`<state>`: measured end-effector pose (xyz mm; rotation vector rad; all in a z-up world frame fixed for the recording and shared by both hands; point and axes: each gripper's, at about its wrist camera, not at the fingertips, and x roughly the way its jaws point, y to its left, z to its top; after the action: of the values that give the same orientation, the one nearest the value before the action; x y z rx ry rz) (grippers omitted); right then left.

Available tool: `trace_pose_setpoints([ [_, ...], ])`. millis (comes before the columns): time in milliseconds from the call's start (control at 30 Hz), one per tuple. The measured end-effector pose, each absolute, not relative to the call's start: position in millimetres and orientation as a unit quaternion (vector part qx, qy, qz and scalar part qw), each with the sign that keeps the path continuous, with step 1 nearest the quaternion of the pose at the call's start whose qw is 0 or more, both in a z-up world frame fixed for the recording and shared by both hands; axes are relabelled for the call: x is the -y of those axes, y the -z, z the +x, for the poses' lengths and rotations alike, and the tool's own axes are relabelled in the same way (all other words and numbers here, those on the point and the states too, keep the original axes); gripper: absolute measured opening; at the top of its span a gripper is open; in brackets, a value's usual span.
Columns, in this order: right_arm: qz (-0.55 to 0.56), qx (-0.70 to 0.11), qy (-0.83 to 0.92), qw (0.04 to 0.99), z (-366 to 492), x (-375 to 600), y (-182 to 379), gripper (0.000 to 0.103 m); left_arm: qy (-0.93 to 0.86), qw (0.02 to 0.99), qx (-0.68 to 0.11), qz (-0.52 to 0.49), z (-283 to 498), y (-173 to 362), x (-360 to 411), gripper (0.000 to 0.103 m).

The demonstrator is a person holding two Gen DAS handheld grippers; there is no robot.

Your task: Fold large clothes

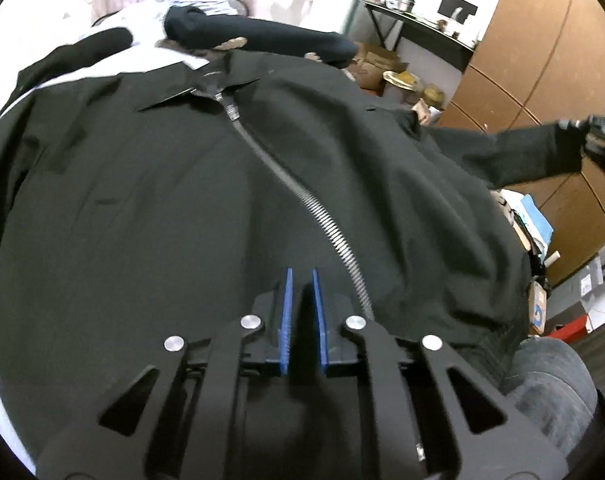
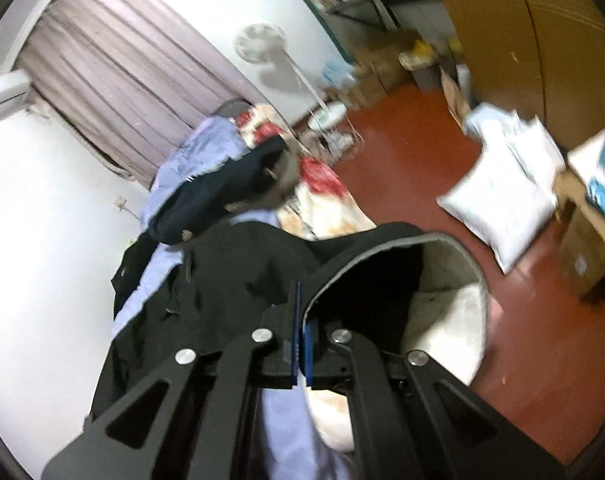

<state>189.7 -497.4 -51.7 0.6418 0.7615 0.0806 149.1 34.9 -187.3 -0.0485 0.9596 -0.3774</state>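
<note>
A black zip-front jacket (image 1: 182,200) lies spread face-up across a bed, filling nearly everything ahead of the left gripper (image 1: 302,276), whose blue-padded fingers (image 1: 284,312) stand drawn close together with only a narrow dark gap between them. They hover low over the jacket's front panel near its hem, the cloth directly beneath and ahead; whether any fabric is pinched in that slim gap cannot be told from the left wrist view. The metal zipper (image 1: 302,196) runs just to the right of the fingertips and curves away up to the collar (image 1: 190,96) at the far end. Far off to the right of this gripper, one sleeve (image 1: 534,148) is stretched out and lifted clear of the bed, its cuff caught by the right gripper (image 2: 301,320). In the right wrist view that gripper's jaws are clamped tight on the edge of the sleeve cuff (image 2: 382,264), the cuff's round opening gaping just to the right of the pads, with its pale lining showing. Beyond and to the left of the right gripper, the rest of the jacket trails down onto a lilac sheet (image 2: 150,292), with a dark navy garment (image 2: 222,188) heaped farther ahead. A red floor (image 2: 402,152) and a white pillow (image 2: 498,200) lie off to its right.
</note>
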Motion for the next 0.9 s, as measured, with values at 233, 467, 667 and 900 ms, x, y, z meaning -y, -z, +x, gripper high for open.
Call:
trace_pose_setpoints([
  [233,0.225,-0.333,-0.090,0.911,225.7,414.9,-33.8,0.001,0.178,0.865,-0.469,-0.023,135.0,190.1,-41.2,0.007],
  [467,0.140,-0.327,-0.181,0.917,264.6,302.5,-92.5,0.001,0.147,0.855,-0.496,-0.024,136.8,215.3,-42.3,0.008],
  [667,0.067,-0.341,-0.265,0.899,306.0,188.6,-100.3,0.001,0.129,0.854,-0.503,-0.034,138.6,235.2,-42.6,0.008],
  [900,-0.041,-0.419,-0.369,0.828,330.1,13.2,-27.7,0.001,0.119,0.863,-0.489,-0.036,132.0,235.7,-42.1,0.009],
])
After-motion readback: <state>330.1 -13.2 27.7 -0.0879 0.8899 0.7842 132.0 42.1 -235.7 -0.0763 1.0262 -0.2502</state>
